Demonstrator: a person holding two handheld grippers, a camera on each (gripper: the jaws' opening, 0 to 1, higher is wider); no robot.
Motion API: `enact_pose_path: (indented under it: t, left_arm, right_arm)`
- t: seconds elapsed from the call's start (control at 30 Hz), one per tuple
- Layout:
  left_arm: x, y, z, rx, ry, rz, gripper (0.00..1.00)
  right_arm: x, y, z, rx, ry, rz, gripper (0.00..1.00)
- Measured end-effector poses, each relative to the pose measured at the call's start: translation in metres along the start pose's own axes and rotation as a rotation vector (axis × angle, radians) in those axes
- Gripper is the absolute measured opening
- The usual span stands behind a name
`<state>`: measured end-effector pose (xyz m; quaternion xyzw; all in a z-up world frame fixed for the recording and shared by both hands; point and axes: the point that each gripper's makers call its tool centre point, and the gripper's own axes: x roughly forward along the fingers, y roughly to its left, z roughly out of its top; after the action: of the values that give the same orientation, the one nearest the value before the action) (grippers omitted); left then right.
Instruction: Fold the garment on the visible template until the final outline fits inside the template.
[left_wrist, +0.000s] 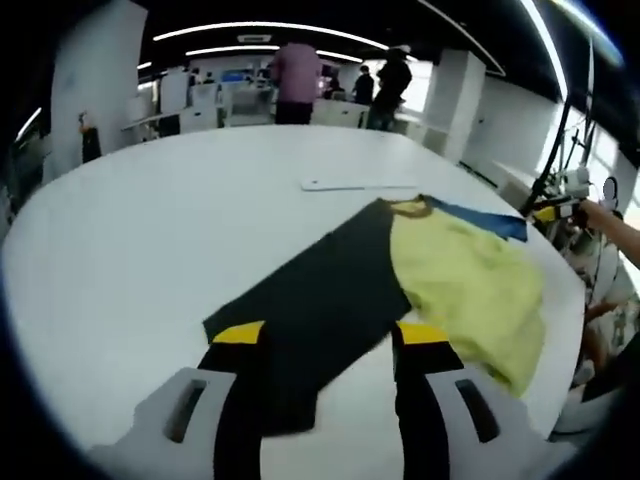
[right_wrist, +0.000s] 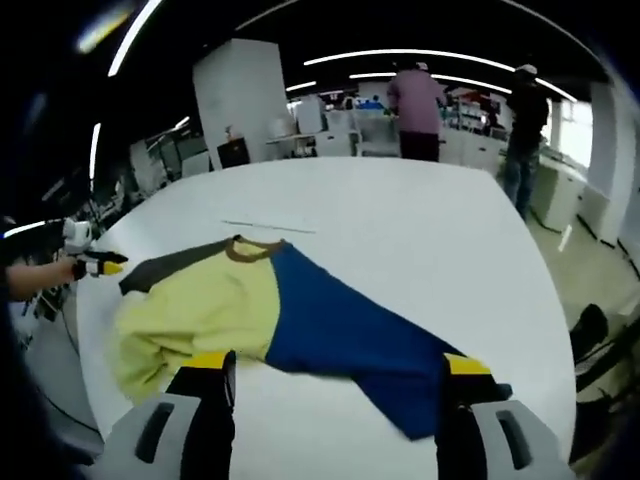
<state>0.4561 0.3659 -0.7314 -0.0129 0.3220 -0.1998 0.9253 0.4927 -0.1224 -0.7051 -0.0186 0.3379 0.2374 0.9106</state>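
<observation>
Honestly, I worry that lifting one edge alone would drag the garment (left_wrist: 400, 280) off the template (left_wrist: 358, 184), a thin pale sheet I can barely make out beyond the collar. The garment lies spread on the white worktop (left_wrist: 150, 230). Left gripper (left_wrist: 325, 345) and right gripper (right_wrist: 335, 370) both hover with jaws wide, holding nothing. The garment's far sleeve is hidden.

White table (left_wrist: 150, 230): garment (left_wrist: 400, 280) spread flat, yellow, dark, blue panels; thin white strip (left_wrist: 358, 184) beyond.
</observation>
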Motion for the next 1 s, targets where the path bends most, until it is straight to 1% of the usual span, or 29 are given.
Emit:
enact_pose_path:
  t: [0.13,0.27,0.33,0.37,0.4,0.57,0.63,0.67,0.7,0.87,1.0]
  left_arm:
    - [-0.003,-0.017,0.001,0.025,-0.010,-0.031,0.49]
    - [-0.005,-0.040,0.002,0.051,-0.026,-0.069,0.51]
    - [-0.004,-0.048,0.001,0.098,-0.026,-0.079,0.50]
    - [-0.004,-0.052,-0.002,0.128,-0.013,-0.082,0.51]
    - [-0.003,-0.057,-0.004,0.139,-0.010,-0.085,0.51]
    - [-0.004,-0.092,-0.003,0.152,-0.037,-0.144,0.50]
    - [-0.003,-0.107,-0.004,0.169,-0.042,-0.172,0.50]
    - [-0.004,-0.111,-0.004,0.173,-0.043,-0.177,0.50]
    - [-0.004,-0.120,-0.005,0.182,-0.042,-0.193,0.50]
    - [-0.005,-0.149,-0.008,0.210,-0.044,-0.231,0.49]
    - [-0.005,-0.166,-0.012,0.254,-0.046,-0.247,0.48]
  right_arm:
    - [-0.004,0.019,0.000,-0.018,-0.007,0.044,0.90]
    - [-0.010,0.037,-0.002,-0.024,-0.022,0.088,0.94]
    - [-0.012,0.045,-0.002,-0.040,-0.032,0.108,0.97]
    - [-0.012,0.047,-0.003,-0.046,-0.032,0.112,0.98]
    - [-0.013,0.050,-0.005,-0.051,-0.032,0.117,0.99]
    - [-0.018,0.069,-0.009,-0.073,-0.047,0.163,0.99]
    - [-0.020,0.076,-0.011,-0.093,-0.050,0.176,0.99]
    - [-0.021,0.079,-0.013,-0.100,-0.049,0.179,0.99]
    - [-0.022,0.081,-0.014,-0.106,-0.049,0.181,0.99]
    - [-0.027,0.092,-0.023,-0.138,-0.044,0.197,0.99]
    - [-0.031,0.099,-0.032,-0.166,-0.031,0.208,0.99]
